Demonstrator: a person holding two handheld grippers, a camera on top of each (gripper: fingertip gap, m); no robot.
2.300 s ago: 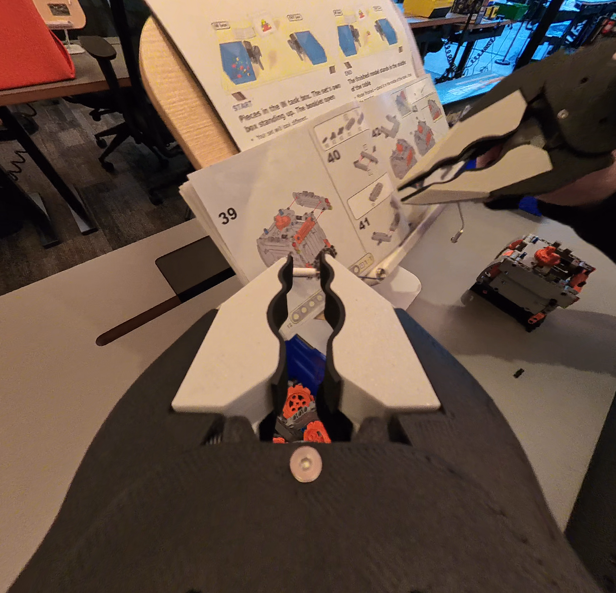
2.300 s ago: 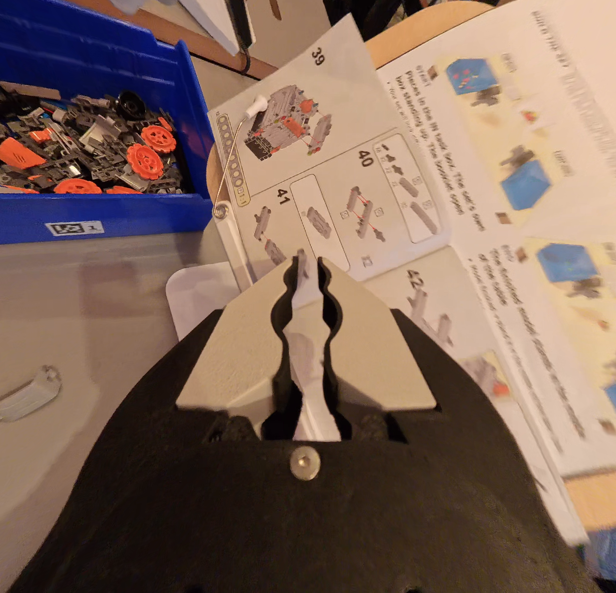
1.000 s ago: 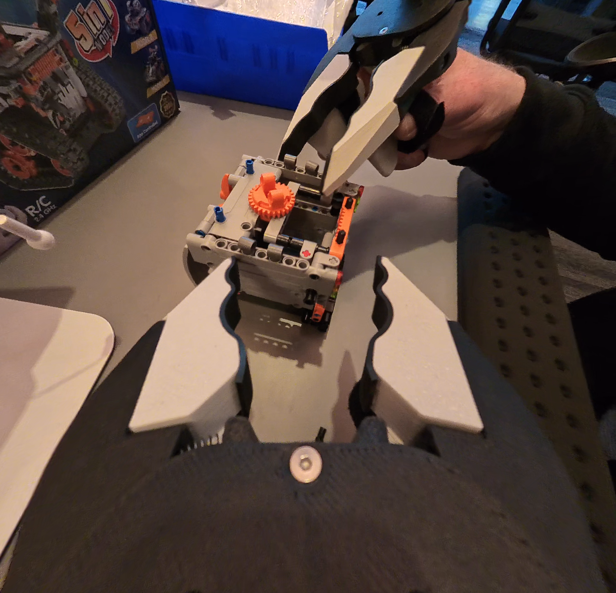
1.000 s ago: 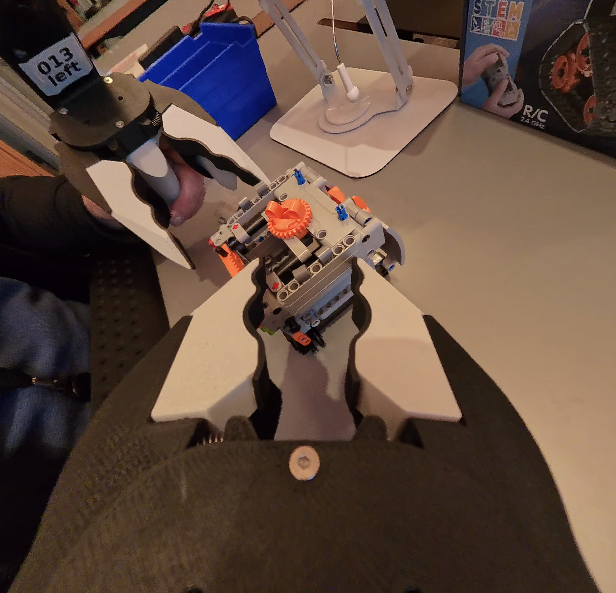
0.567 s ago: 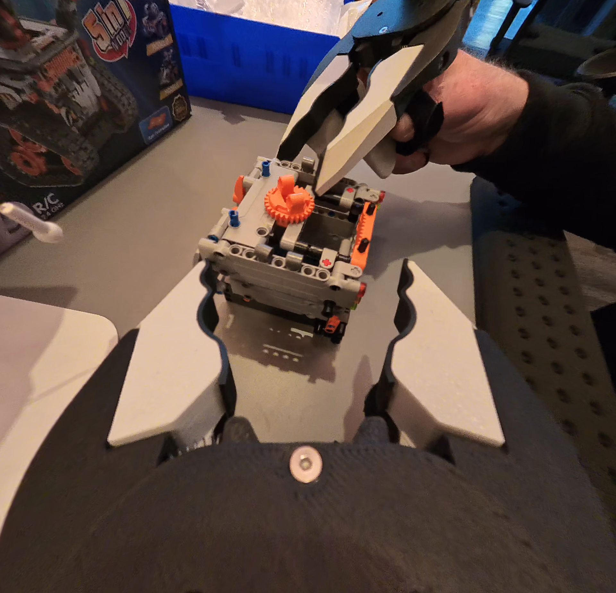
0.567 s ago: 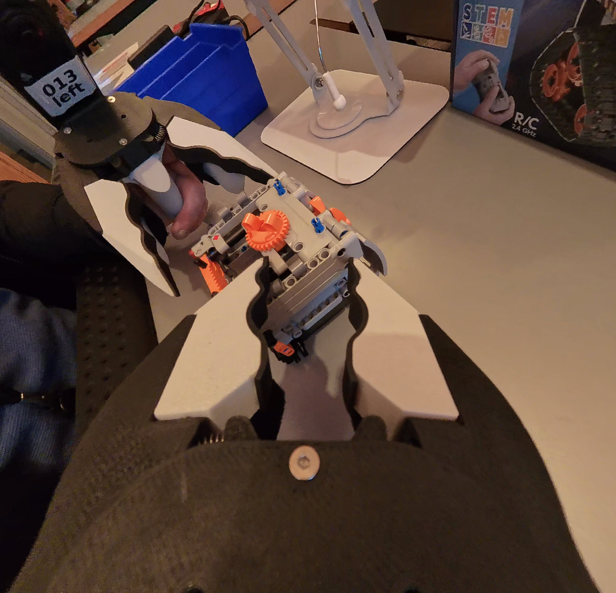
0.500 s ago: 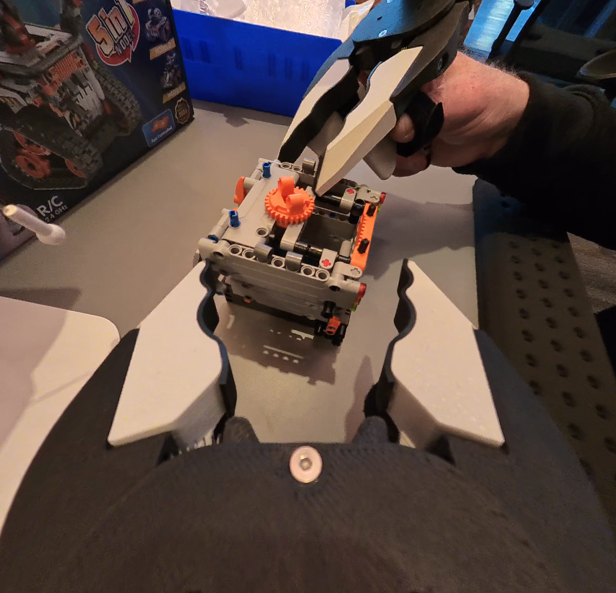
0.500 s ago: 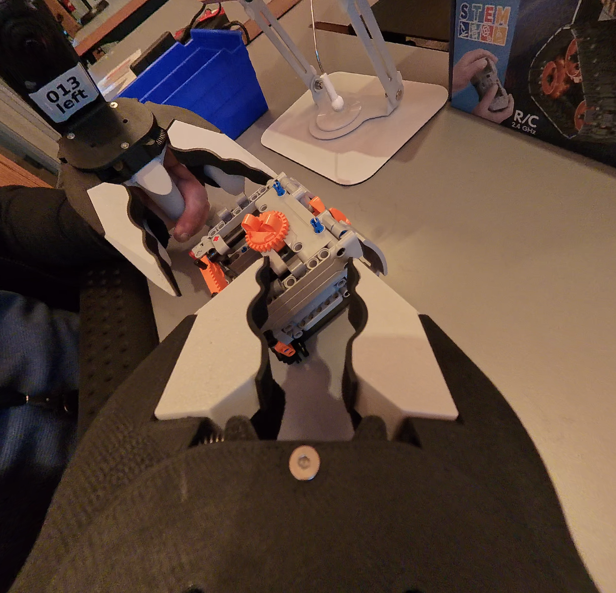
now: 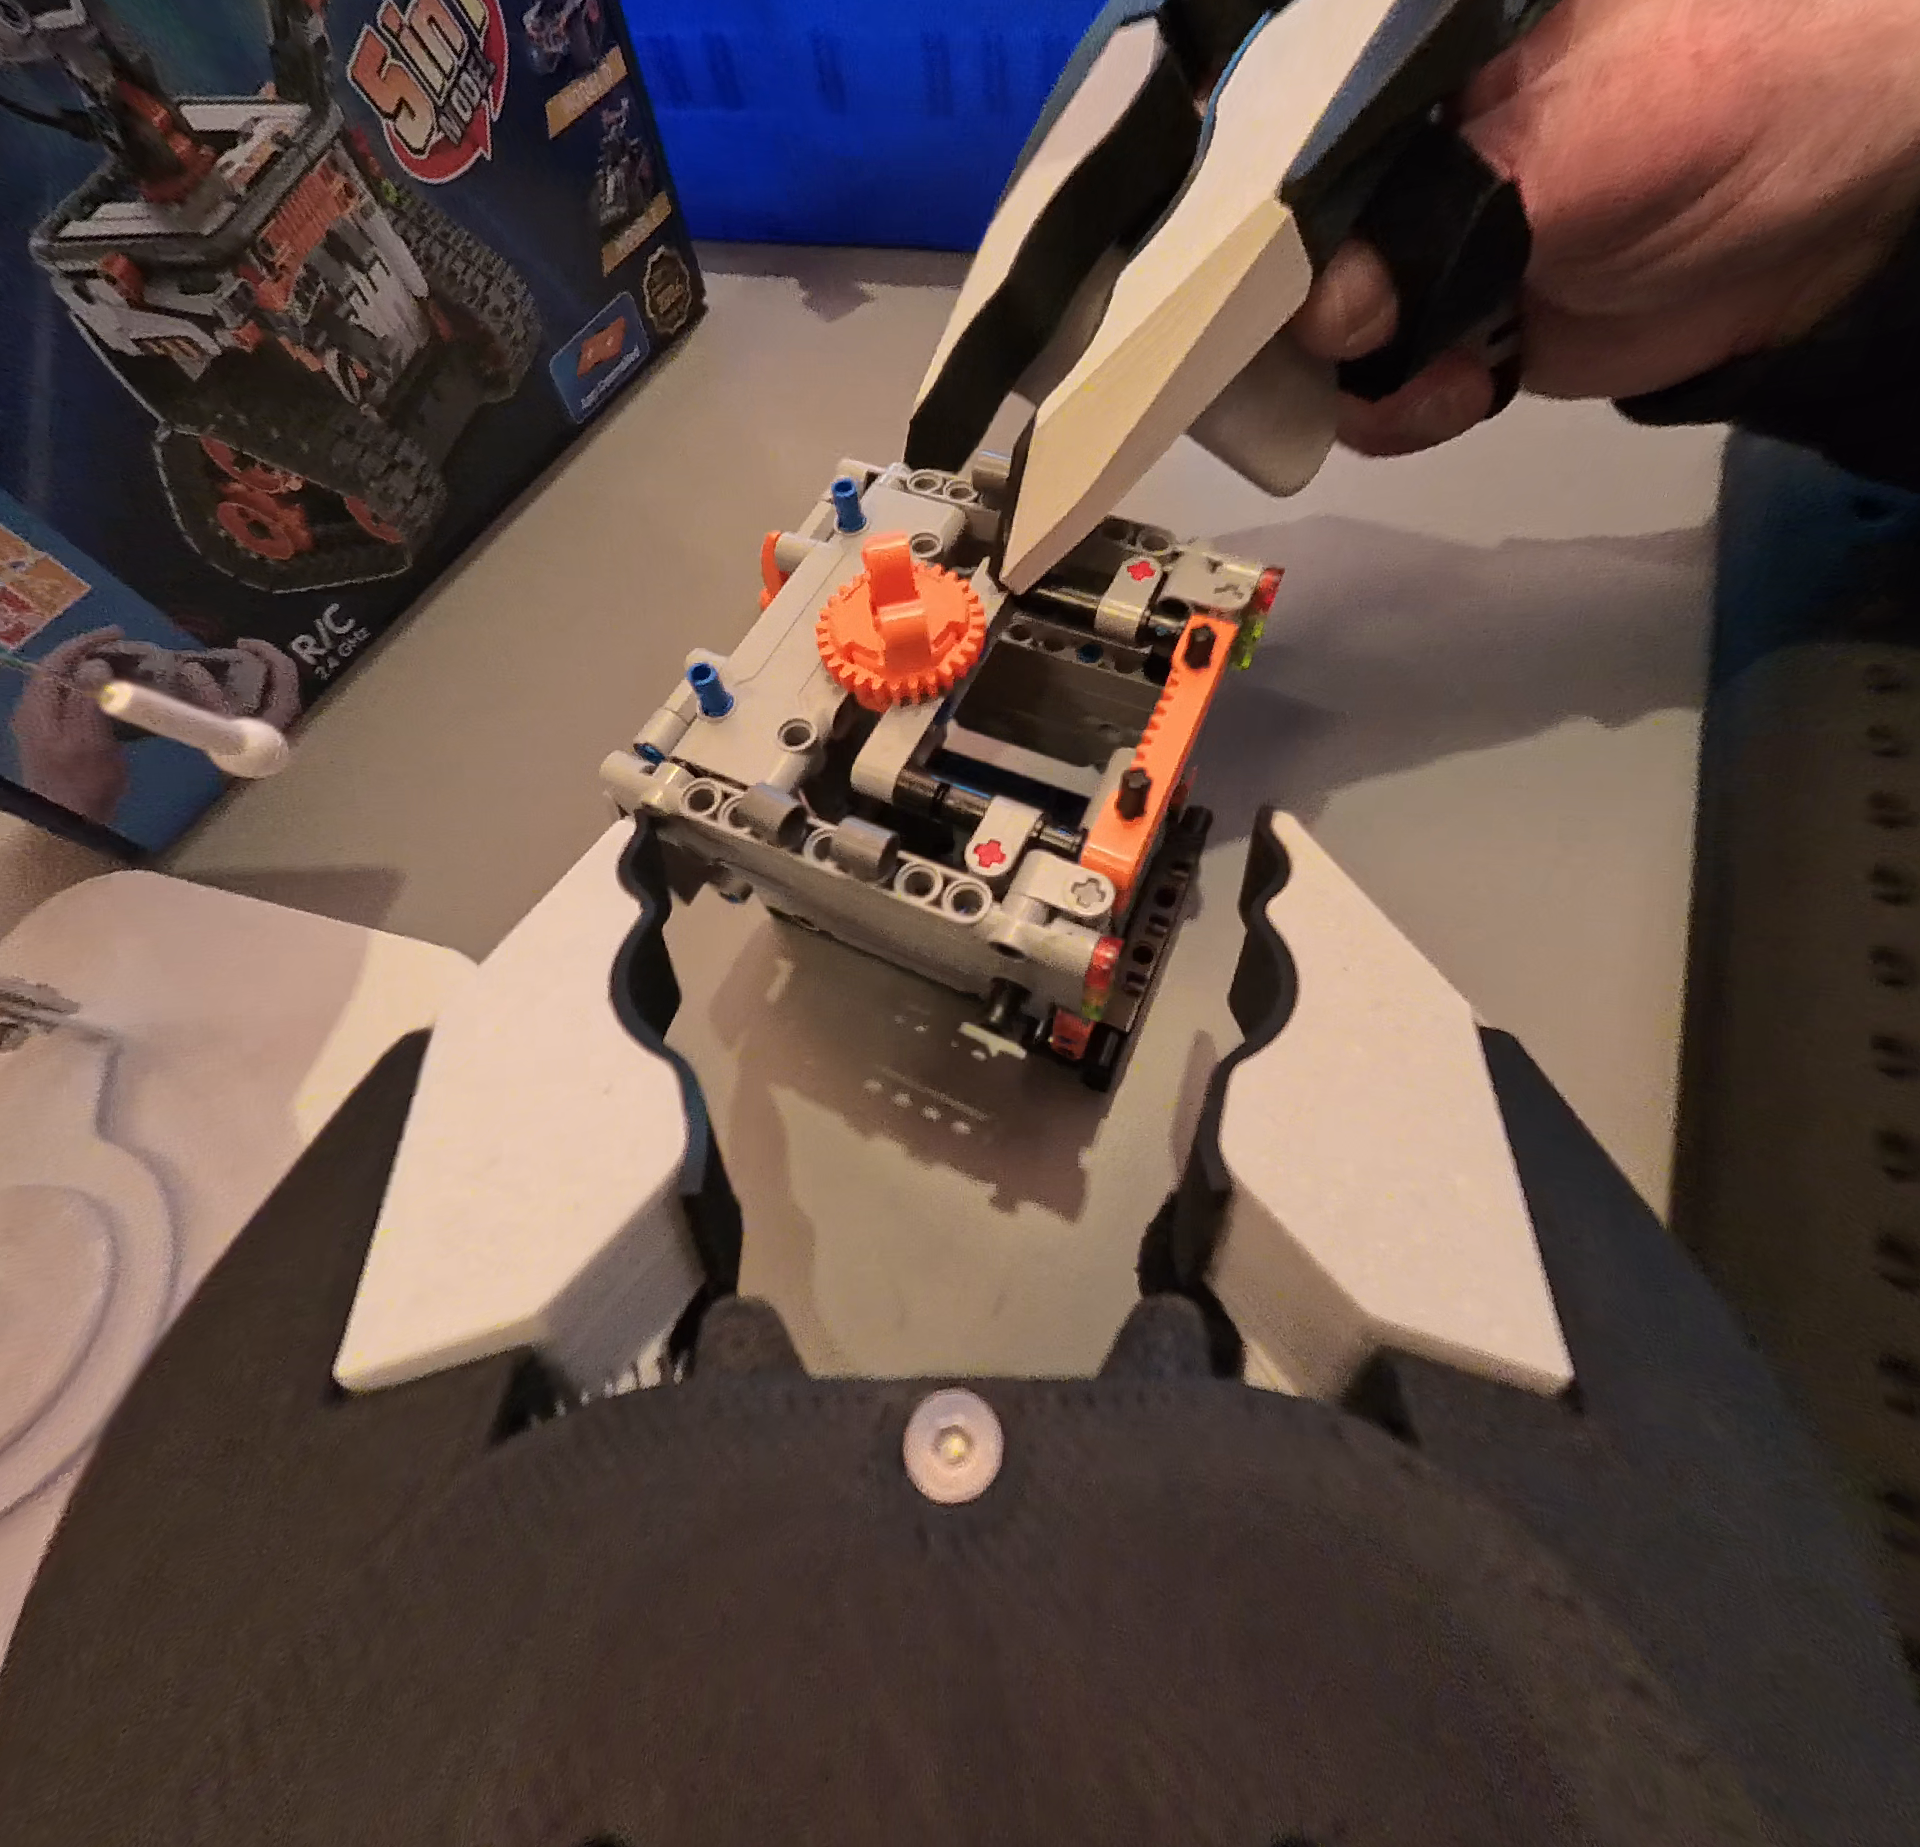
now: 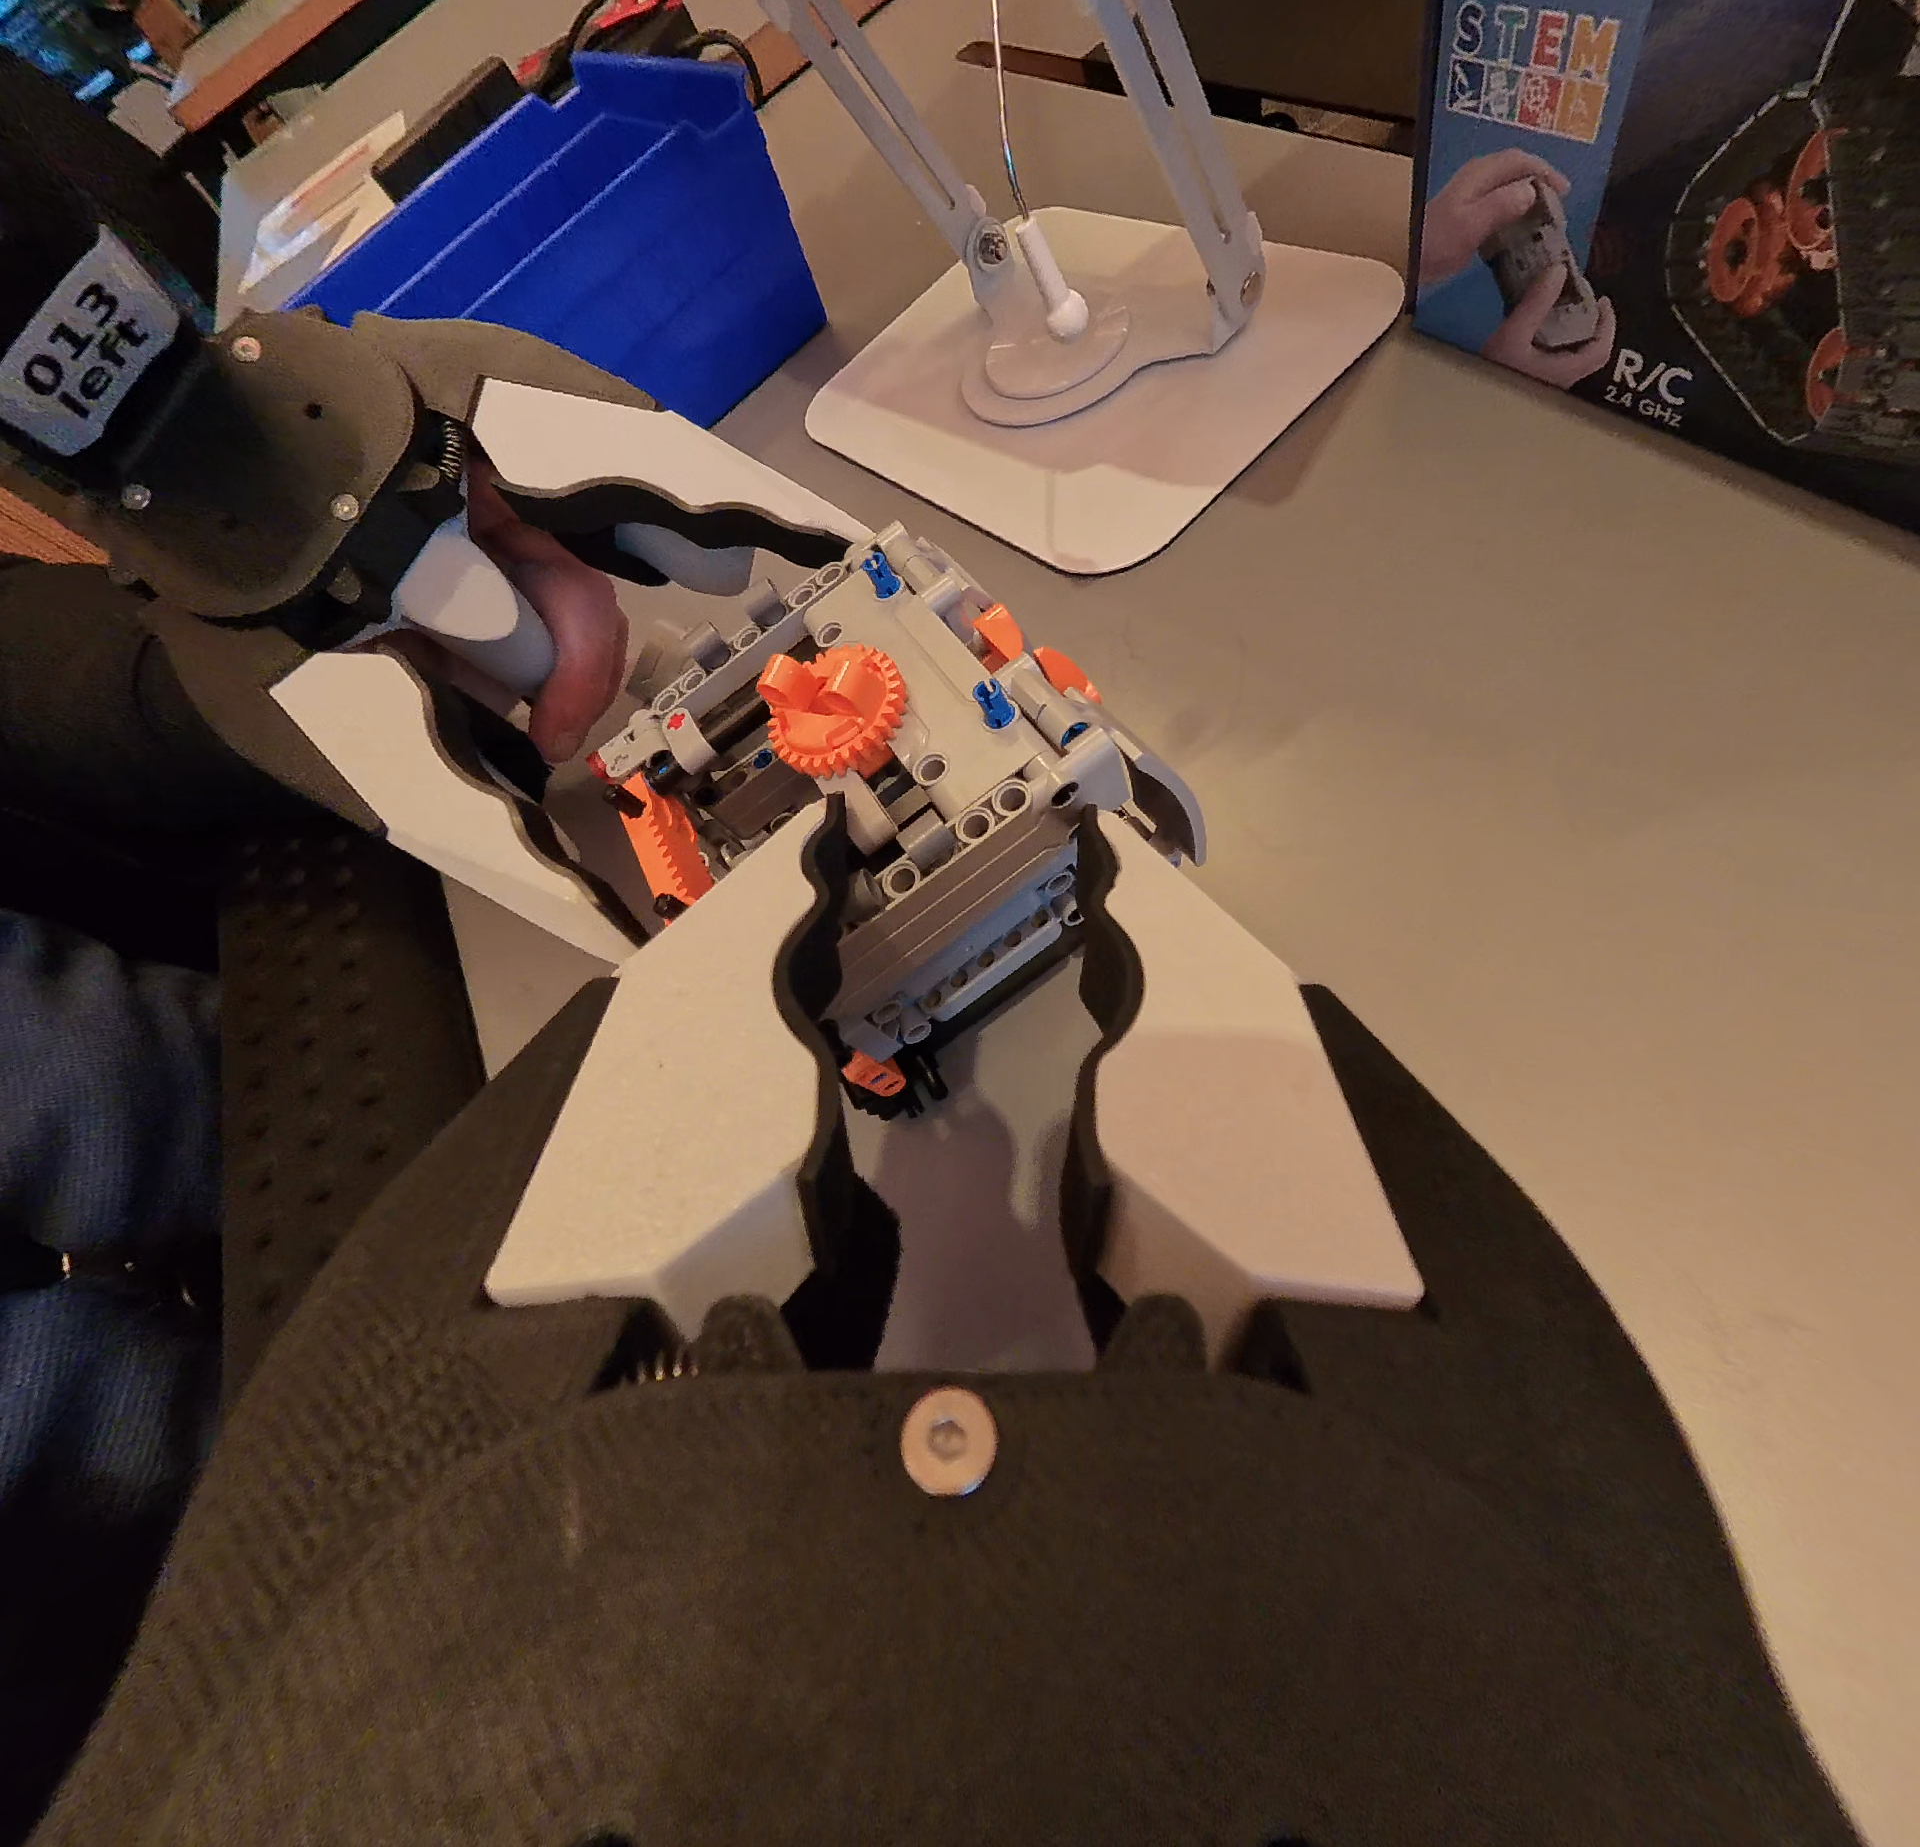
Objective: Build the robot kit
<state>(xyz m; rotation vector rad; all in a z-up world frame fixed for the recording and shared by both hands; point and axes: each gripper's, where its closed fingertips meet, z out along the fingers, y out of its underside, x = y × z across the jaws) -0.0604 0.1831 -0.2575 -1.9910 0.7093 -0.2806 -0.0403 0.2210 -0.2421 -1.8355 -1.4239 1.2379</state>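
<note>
A grey, black and orange brick model [image 9: 790,675] with an orange gear [image 9: 899,634] on top stands on the grey table [image 9: 1455,758]. My left gripper [image 9: 948,841] is open wide, its fingertips on either side of the model's near end, the left one touching or almost touching it. My right gripper [image 10: 961,821] is shut on the opposite end of the model [image 10: 935,717]. In the left wrist view it [image 9: 966,514] comes down from the upper right, held by a hand. The left gripper [image 10: 748,737] also shows in the right wrist view, straddling the model's far side.
A dark blue kit box [image 9: 260,239] stands at the left, a blue bin [image 9: 852,83] behind the model. A white stand base [image 10: 1122,395] is near the box [image 10: 1714,187] and the bin [image 10: 603,228]. A black perforated mat [image 9: 1808,862] lies at the right. The gap from one gripper's tips to the other's is roughly 6 cm.
Both grippers left the instruction booklet and came to the model. My left gripper opened wide and moved in around it. The right fingers narrowed onto it, and the model turned slightly.
</note>
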